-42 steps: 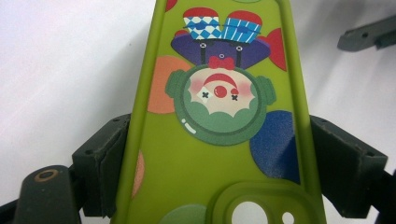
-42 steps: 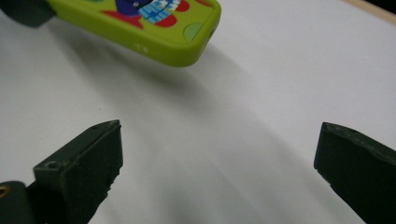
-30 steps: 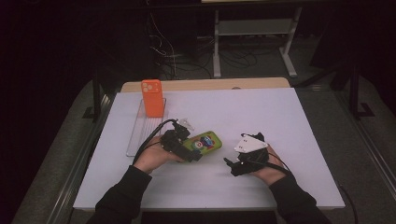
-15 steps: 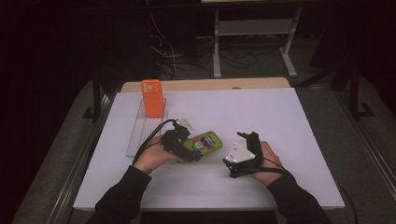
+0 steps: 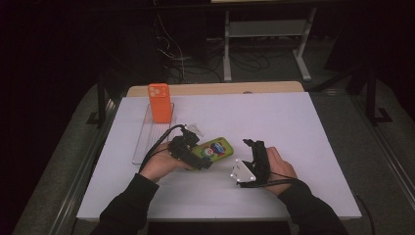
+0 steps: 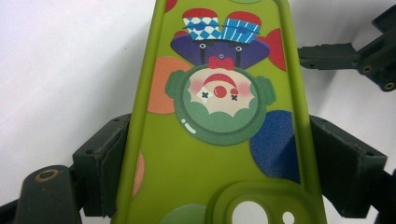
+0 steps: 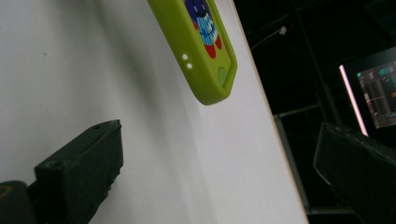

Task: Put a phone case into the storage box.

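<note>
Far left on the desk (image 5: 293,122) an orange phone case (image 5: 159,102) stands at the far end of a clear tray (image 5: 142,142), no writing I can read on it. The left gripper (image 5: 198,159) has its fingers (image 6: 100,161) clamped on the green clown phone case (image 6: 217,116), near middle of the desk, its lower end cut off in the left gripper view. The right gripper (image 5: 252,147) sits just right of it, fingers (image 7: 79,177) spread apart, holding nothing.

It looks like a dim lab: a white table (image 5: 293,127), floor cables (image 5: 254,58), a metal stand (image 5: 264,34), a lit monitor (image 7: 373,93)
</note>
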Demonstrator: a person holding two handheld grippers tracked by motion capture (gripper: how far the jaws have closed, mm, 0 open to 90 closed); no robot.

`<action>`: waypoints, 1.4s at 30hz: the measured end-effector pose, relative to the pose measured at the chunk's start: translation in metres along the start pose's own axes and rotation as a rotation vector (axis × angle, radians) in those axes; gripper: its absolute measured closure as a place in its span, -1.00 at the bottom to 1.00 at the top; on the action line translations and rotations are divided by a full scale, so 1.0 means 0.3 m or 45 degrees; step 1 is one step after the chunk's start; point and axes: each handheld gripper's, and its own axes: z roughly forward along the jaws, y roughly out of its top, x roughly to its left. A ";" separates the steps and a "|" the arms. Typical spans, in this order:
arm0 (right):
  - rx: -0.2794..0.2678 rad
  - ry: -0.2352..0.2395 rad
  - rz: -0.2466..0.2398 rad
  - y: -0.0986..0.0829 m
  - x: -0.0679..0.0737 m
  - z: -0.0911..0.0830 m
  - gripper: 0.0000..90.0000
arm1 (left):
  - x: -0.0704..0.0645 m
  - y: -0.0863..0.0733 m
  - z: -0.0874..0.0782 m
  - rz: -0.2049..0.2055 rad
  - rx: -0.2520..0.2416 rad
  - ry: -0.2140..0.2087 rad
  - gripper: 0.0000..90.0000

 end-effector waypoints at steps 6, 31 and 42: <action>-0.012 -0.020 -0.043 0.023 0.015 0.004 -0.98 | -0.001 0.003 -0.008 0.002 -0.002 -0.010 -0.67; -0.061 -0.171 -0.382 0.109 0.110 0.052 0.14 | -0.018 0.011 0.001 0.018 0.002 -0.039 -0.67; -0.052 -0.196 -0.438 0.116 0.120 0.045 0.66 | -0.021 0.010 0.012 0.016 0.005 -0.047 -0.67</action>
